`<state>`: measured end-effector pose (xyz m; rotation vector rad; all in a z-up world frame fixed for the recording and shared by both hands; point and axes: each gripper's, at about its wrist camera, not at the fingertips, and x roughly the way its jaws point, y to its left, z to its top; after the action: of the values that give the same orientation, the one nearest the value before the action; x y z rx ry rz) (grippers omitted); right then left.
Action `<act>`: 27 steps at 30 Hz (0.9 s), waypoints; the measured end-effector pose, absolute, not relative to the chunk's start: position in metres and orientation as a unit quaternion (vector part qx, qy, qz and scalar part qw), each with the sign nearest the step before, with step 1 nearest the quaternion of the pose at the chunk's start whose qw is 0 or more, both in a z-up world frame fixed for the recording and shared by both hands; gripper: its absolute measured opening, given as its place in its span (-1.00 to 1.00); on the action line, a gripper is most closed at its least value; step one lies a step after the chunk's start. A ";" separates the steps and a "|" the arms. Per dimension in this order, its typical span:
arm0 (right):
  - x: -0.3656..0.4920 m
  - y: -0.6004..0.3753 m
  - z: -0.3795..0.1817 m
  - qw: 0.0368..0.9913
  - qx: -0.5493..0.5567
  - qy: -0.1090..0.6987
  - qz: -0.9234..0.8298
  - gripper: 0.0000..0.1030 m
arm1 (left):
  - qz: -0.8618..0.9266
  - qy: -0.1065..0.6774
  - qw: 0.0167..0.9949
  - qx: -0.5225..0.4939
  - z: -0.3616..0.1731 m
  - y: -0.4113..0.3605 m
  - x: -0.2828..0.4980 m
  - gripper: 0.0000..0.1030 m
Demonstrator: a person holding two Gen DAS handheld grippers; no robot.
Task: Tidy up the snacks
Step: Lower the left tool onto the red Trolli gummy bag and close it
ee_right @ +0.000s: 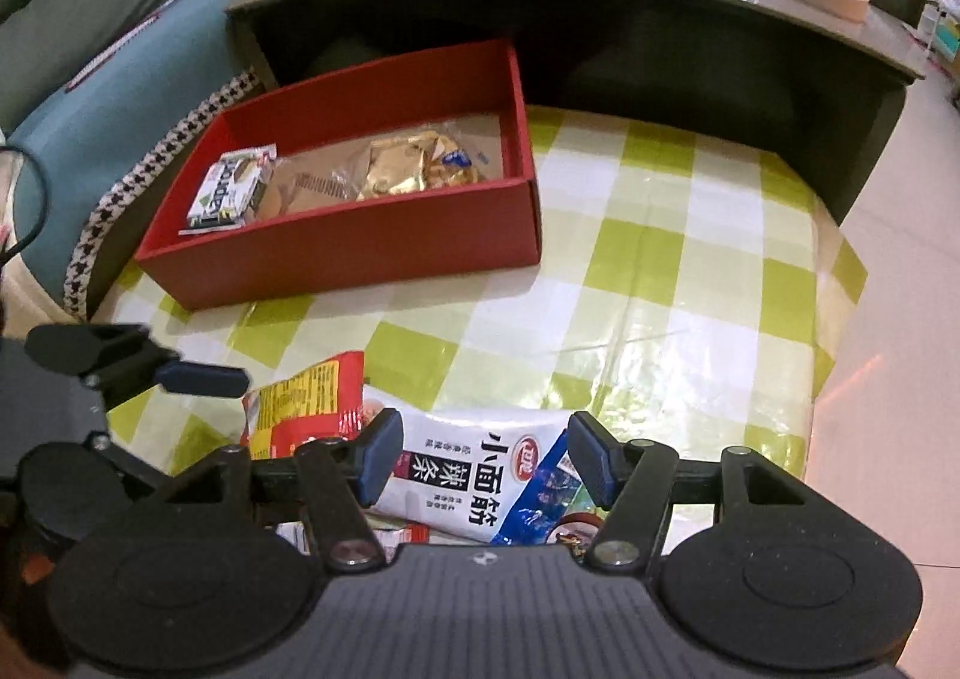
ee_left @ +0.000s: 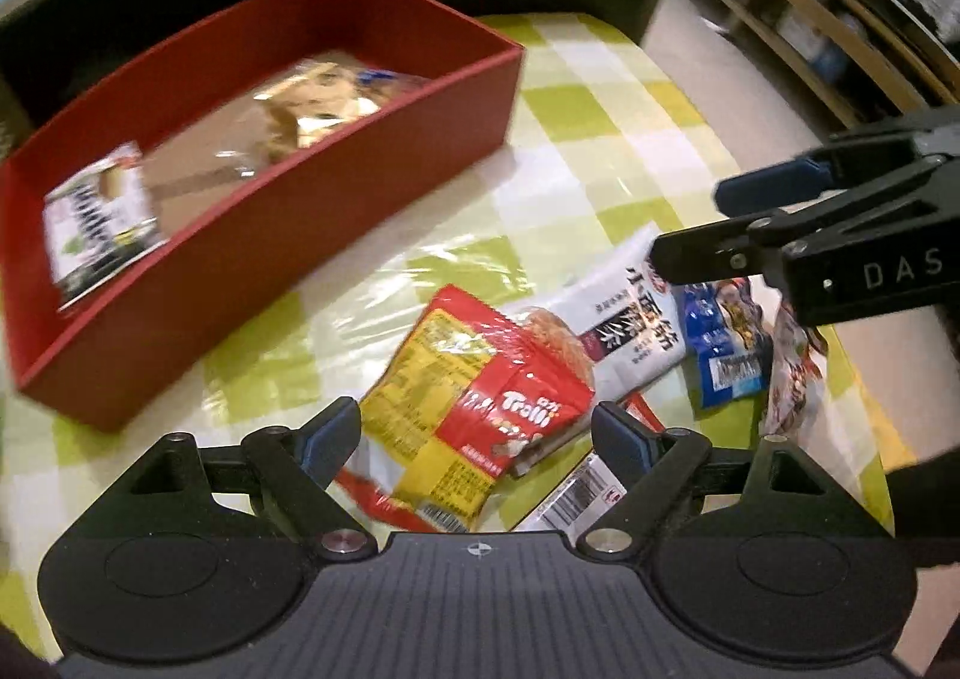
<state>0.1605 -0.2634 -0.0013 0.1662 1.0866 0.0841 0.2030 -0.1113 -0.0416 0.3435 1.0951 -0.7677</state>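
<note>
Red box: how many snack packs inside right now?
2. A white-and-green packet leans at the left end of the red box; a gold foil pack lies toward the right. More could hide behind the near wall.
</note>
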 end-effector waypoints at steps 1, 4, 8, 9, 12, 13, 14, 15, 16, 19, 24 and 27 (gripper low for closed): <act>0.161 -0.263 -0.003 0.850 0.078 0.519 0.041 0.29 | -0.362 0.505 0.767 0.161 -0.044 -0.113 0.205 0.71; 0.163 -0.262 -0.009 0.843 0.078 0.530 0.043 0.30 | -0.379 0.506 0.753 0.181 -0.057 -0.121 0.209 0.80; 0.165 -0.264 -0.014 0.837 0.078 0.540 0.040 0.29 | -0.372 0.499 0.748 0.229 -0.073 -0.127 0.209 0.89; 0.165 -0.264 -0.014 0.836 0.079 0.541 0.040 0.29 | -0.374 0.502 0.745 0.231 -0.075 -0.127 0.210 0.89; 0.165 -0.262 -0.012 0.837 0.078 0.539 0.046 0.30 | -0.375 0.511 0.741 0.220 -0.077 -0.130 0.214 0.88; 0.164 -0.261 -0.011 0.838 0.078 0.538 0.049 0.30 | -0.379 0.513 0.739 0.216 -0.076 -0.130 0.214 0.87; 0.163 -0.261 -0.010 0.839 0.078 0.537 0.051 0.30 | -0.384 0.517 0.736 0.209 -0.075 -0.130 0.214 0.85; 0.162 -0.261 -0.009 0.839 0.079 0.535 0.052 0.30 | -0.390 0.524 0.731 0.198 -0.074 -0.129 0.216 0.81; 0.161 -0.261 -0.008 0.840 0.079 0.534 0.053 0.30 | -0.396 0.529 0.727 0.188 -0.073 -0.128 0.217 0.77; 0.159 -0.263 -0.005 0.841 0.082 0.532 0.053 0.30 | -0.395 0.531 0.727 0.180 -0.070 -0.125 0.213 0.58; 0.157 -0.262 0.001 0.845 0.081 0.525 0.057 0.30 | -0.360 0.540 0.741 0.175 -0.065 -0.114 0.206 0.33; 0.155 -0.256 0.005 0.848 0.076 0.521 0.066 0.29 | -0.342 0.539 0.749 0.176 -0.064 -0.109 0.198 0.29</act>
<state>0.1545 -0.2561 0.0048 0.1600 1.0973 0.1397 0.1979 -0.1090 -0.0637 0.3844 1.1784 -0.7480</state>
